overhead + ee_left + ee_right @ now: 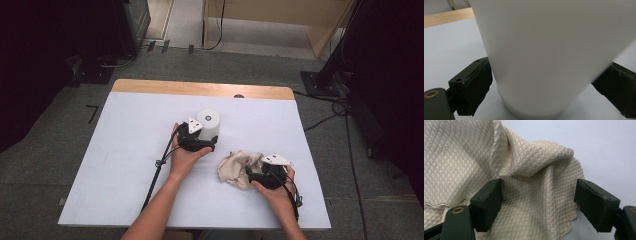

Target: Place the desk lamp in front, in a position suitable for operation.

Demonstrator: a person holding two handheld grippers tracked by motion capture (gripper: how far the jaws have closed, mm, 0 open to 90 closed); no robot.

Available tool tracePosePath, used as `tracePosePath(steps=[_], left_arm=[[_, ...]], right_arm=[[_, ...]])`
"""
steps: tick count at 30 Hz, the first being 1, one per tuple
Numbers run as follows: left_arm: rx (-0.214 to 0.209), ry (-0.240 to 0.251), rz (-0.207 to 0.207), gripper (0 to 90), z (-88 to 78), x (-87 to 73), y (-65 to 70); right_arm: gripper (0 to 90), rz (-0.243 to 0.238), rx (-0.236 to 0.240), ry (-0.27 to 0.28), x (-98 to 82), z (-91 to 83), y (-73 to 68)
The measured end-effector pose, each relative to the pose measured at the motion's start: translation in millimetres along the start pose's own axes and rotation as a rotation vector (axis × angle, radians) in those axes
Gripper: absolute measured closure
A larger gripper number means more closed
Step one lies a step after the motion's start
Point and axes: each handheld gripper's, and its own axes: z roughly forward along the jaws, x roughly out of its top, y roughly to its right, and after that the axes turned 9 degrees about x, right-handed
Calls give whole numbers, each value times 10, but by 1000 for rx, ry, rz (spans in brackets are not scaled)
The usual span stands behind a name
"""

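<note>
A white cup (pixel 209 123) stands upright on the tabletop (pixel 125 150), long axis vertical, wider end up. It is seen between the jaws of the left claw (pixel 200 141), which is set wide at its base; whether the pads press on it cannot be told. A crumpled beige cloth (pixel 237 167) lies to the right, near the cup but apart. The right claw (pixel 257 175) is held open over the cloth, nothing gripped; its fold lies straight ahead of the jaws.
</note>
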Motion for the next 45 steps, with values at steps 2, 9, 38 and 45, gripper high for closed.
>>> tracePosePath(steps=[2,9,38,45], left_arm=[[-1,4,7,47,34,13,10],[19,21,23,65,91,18,43],[-13,28,60,77,-406,-186,-123],[-13,24,58,77,-588,-281,-193]], right_arm=[[221,-1,0,0,-1,0,0],[221,-2,0,1,-2,0,1],[221,-2,0,2,-4,0,1],[221,-2,-1,1,-4,0,1]])
